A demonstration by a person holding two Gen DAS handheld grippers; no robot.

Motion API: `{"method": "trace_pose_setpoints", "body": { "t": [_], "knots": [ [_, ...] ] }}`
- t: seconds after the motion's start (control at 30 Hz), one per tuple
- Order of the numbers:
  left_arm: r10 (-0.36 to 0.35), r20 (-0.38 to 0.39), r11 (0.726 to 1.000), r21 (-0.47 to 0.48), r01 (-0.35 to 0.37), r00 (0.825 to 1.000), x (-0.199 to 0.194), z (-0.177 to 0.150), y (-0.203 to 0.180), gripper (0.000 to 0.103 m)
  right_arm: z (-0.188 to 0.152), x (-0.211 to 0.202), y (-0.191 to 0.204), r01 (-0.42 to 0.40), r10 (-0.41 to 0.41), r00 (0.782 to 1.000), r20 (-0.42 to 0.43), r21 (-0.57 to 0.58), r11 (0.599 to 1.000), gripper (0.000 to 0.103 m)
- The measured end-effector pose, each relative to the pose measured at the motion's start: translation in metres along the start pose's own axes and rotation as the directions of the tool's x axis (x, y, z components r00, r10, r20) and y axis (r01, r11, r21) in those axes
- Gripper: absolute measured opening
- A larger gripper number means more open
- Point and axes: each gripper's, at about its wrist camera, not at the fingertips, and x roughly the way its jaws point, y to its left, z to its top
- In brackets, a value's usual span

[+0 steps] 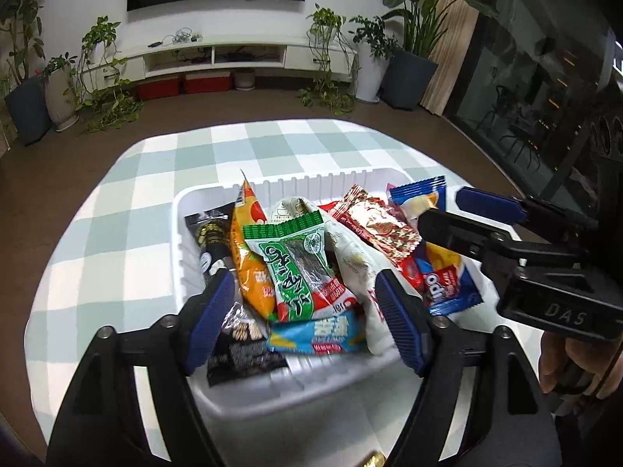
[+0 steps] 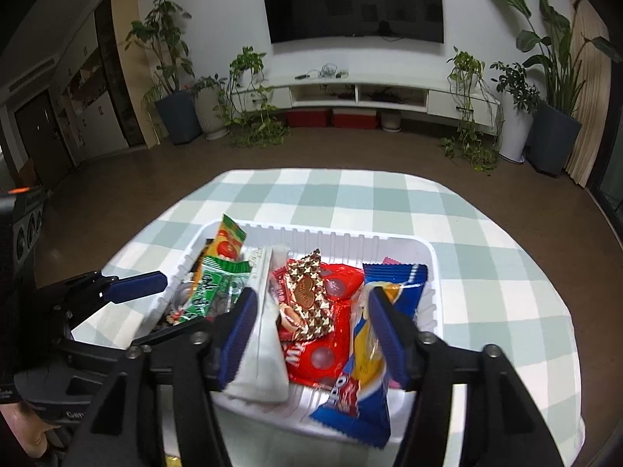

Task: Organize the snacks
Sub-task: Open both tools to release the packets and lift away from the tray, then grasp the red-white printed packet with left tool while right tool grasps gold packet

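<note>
Green-and-white checked cloth (image 1: 249, 148) is spread over the table, and a white plastic tray (image 1: 183, 241) is set on it; behind, a dark television (image 2: 352, 0) is mounted on a white wall above a low cabinet flanked by potted plants.

All the snacks are gathered inside the tray. On its left side a green seaweed packet (image 1: 300, 268) is laid across an orange packet (image 1: 249, 264), with a black packet (image 1: 212, 239) at the wall and a light-blue bar (image 1: 315, 334) at the near edge. A long white packet (image 2: 264, 346) is seen down the middle. On the right, a gold-and-brown star-patterned wrapper (image 2: 309, 299) is laid on a red packet (image 2: 331, 342), and a blue biscuit packet (image 2: 366, 381) is draped over the near rim.

The left gripper (image 1: 305, 319) is held above the left half of the tray with its blue pads (image 1: 399, 319) spread apart; nothing is pinched between them (the packets are seen below the gap). The right gripper (image 2: 313, 334) is likewise held spread over the right half, nothing gripped, though whether its right pad brushes the blue biscuit packet cannot be told.
</note>
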Motion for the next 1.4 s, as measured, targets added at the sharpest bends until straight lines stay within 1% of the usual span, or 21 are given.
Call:
{"method": "trace_pose_setpoints", "body": {
  "t": [0.07,0.1,0.17,0.27,0.3,0.37,0.47,0.53,0.6,0.63,0.67,0.77,0.87,0.93,1.03,1.1,1.13,1.2,1.27,1.4],
  "knots": [
    [-0.002,0.015,1.0,-0.005,0.002,1.0,-0.013,-0.004,-0.001,0.077,-0.005,-0.012,0.0,-0.015,0.014,1.0,0.009,0.022,1.0,0.076],
    [-0.002,0.024,1.0,-0.005,0.002,1.0,-0.021,-0.007,-0.002,0.083,-0.008,-0.017,0.0,-0.026,0.025,1.0,0.01,0.029,0.999,0.078],
    [0.008,0.037,1.0,-0.006,-0.008,0.999,-0.035,-0.015,-0.003,0.089,-0.017,-0.03,0.0,-0.046,0.045,0.999,0.019,0.049,0.998,0.081],
    [0.009,0.062,0.999,-0.045,-0.006,0.998,-0.057,-0.031,0.0,0.099,-0.035,-0.045,0.005,-0.057,0.057,0.998,0.02,0.046,0.997,0.082],
    [0.012,0.068,0.998,-0.057,-0.008,0.998,-0.065,-0.038,0.001,0.1,-0.045,-0.05,0.008,-0.062,0.062,0.998,0.009,0.047,0.997,0.082],
    [0.021,0.075,0.997,-0.075,-0.016,0.997,-0.081,-0.054,0.001,0.102,-0.058,-0.056,0.013,-0.078,0.079,0.997,-0.009,0.049,0.996,0.082],
    [0.043,0.076,0.993,-0.113,-0.034,0.996,-0.099,-0.08,0.004,0.102,-0.083,-0.063,0.026,-0.106,0.108,0.993,-0.053,0.044,0.993,0.083],
    [0.056,0.077,0.987,-0.155,-0.043,0.996,-0.111,-0.103,0.009,0.102,-0.101,-0.062,0.041,-0.117,0.119,0.988,-0.099,0.022,0.993,0.083],
    [0.06,0.072,0.976,-0.212,-0.043,0.996,-0.124,-0.13,0.014,0.102,-0.117,-0.06,0.058,-0.119,0.116,0.986,-0.121,-0.021,0.993,0.083],
    [0.057,0.069,0.973,-0.229,-0.04,0.996,-0.128,-0.14,0.015,0.102,-0.122,-0.058,0.065,-0.115,0.109,0.985,-0.131,-0.042,0.992,0.082],
    [0.059,0.06,0.968,-0.247,-0.042,0.996,-0.133,-0.152,0.016,0.102,-0.127,-0.055,0.072,-0.109,0.099,0.985,-0.145,-0.063,0.992,0.08],
    [0.049,0.035,0.96,-0.277,-0.037,0.998,-0.142,-0.183,0.016,0.103,-0.136,-0.043,0.086,-0.116,0.098,0.976,-0.193,-0.081,0.99,0.074],
    [0.056,0.02,0.954,-0.297,-0.047,0.998,-0.152,-0.206,0.017,0.102,-0.141,-0.038,0.098,-0.118,0.094,0.972,-0.215,-0.101,0.988,0.073],
    [0.057,0.021,0.95,-0.307,-0.047,0.998,-0.153,-0.21,0.018,0.102,-0.146,-0.028,0.104,-0.079,0.042,0.97,-0.24,-0.15,0.985,0.073],
    [0.065,0.007,0.952,-0.301,-0.06,0.998,-0.154,-0.209,0.017,0.102,-0.153,-0.017,0.105,-0.065,0.018,0.961,-0.277,-0.158,0.985,0.069],
    [0.065,0.001,0.952,-0.298,-0.062,0.998,-0.155,-0.206,0.016,0.102,-0.155,-0.019,0.107,-0.038,-0.012,0.966,-0.257,-0.189,0.981,0.061],
    [0.065,-0.003,0.953,-0.297,-0.063,0.998,-0.154,-0.205,0.015,0.102,-0.155,-0.019,0.106,-0.034,-0.016,0.966,-0.258,-0.187,0.982,0.059],
    [0.069,-0.023,0.954,-0.292,-0.072,0.997,-0.15,-0.201,0.013,0.102,-0.155,-0.021,0.099,-0.021,-0.024,0.966,-0.259,-0.168,0.986,0.051],
    [0.074,-0.046,0.958,-0.276,-0.084,0.996,-0.143,-0.196,0.009,0.102,-0.156,-0.025,0.091,0.002,-0.043,0.966,-0.255,-0.157,0.988,0.05],
    [0.098,-0.098,0.965,-0.232,-0.118,0.99,-0.127,-0.19,-0.006,0.102,-0.163,-0.036,0.068,0.039,-0.06,0.966,-0.251,-0.088,0.995,0.048]
  ]
}}
